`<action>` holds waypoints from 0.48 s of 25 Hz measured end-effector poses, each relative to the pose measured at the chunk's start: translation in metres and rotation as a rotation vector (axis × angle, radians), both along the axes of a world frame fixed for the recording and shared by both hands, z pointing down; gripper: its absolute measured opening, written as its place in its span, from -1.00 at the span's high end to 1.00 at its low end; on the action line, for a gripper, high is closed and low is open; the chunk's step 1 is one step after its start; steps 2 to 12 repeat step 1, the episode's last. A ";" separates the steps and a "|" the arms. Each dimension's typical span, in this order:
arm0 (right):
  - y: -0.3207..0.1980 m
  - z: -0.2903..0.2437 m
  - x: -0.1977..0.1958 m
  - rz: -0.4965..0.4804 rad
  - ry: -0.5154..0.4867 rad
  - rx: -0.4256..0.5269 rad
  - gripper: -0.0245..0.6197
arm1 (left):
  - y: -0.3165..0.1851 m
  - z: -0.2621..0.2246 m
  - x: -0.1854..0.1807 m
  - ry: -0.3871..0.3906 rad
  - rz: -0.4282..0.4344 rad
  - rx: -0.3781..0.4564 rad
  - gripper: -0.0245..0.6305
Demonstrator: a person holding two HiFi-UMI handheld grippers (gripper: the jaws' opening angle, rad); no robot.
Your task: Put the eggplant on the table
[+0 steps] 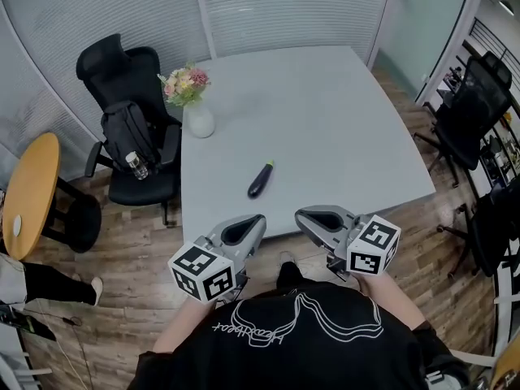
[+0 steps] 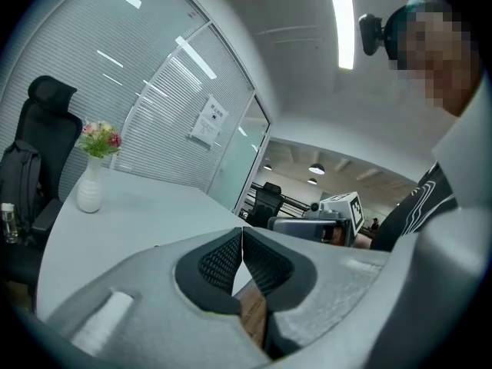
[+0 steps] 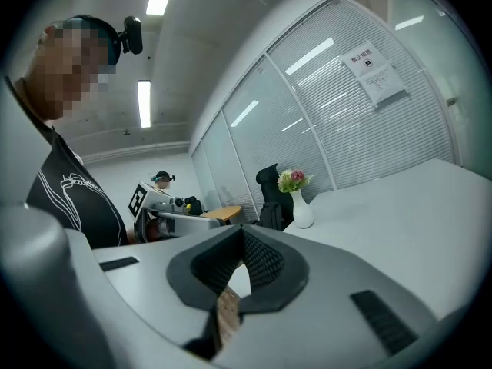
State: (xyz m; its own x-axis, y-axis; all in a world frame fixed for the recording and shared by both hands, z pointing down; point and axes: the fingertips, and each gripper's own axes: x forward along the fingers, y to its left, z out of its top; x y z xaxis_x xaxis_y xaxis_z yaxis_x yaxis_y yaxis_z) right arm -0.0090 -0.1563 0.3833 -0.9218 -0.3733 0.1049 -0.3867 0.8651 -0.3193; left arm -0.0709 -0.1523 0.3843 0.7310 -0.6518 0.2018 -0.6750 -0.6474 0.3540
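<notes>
A dark purple eggplant (image 1: 260,180) with a green stem lies on the grey table (image 1: 325,112), close to its near edge. Both grippers hover off the table's near edge, in front of the person's chest, apart from the eggplant. The left gripper (image 1: 259,219) (image 2: 243,235) is shut, its black pads meeting with nothing between them. My right gripper (image 1: 300,215) (image 3: 243,234) is shut and empty too. Each gripper view shows the other gripper beside it; neither shows the eggplant.
A white vase of flowers (image 1: 197,114) stands at the table's left edge. A black office chair with a backpack (image 1: 130,140) sits left of the table, beside a yellow round table (image 1: 28,193). More black chairs (image 1: 471,112) stand at the right.
</notes>
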 end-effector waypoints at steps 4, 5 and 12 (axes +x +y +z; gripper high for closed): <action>-0.001 -0.001 -0.001 0.002 0.004 0.006 0.90 | -0.001 -0.001 -0.001 -0.001 0.002 0.002 0.88; -0.001 -0.001 -0.001 0.002 0.004 0.006 0.90 | -0.001 -0.001 -0.001 -0.001 0.002 0.002 0.88; -0.001 -0.001 -0.001 0.002 0.004 0.006 0.90 | -0.001 -0.001 -0.001 -0.001 0.002 0.002 0.88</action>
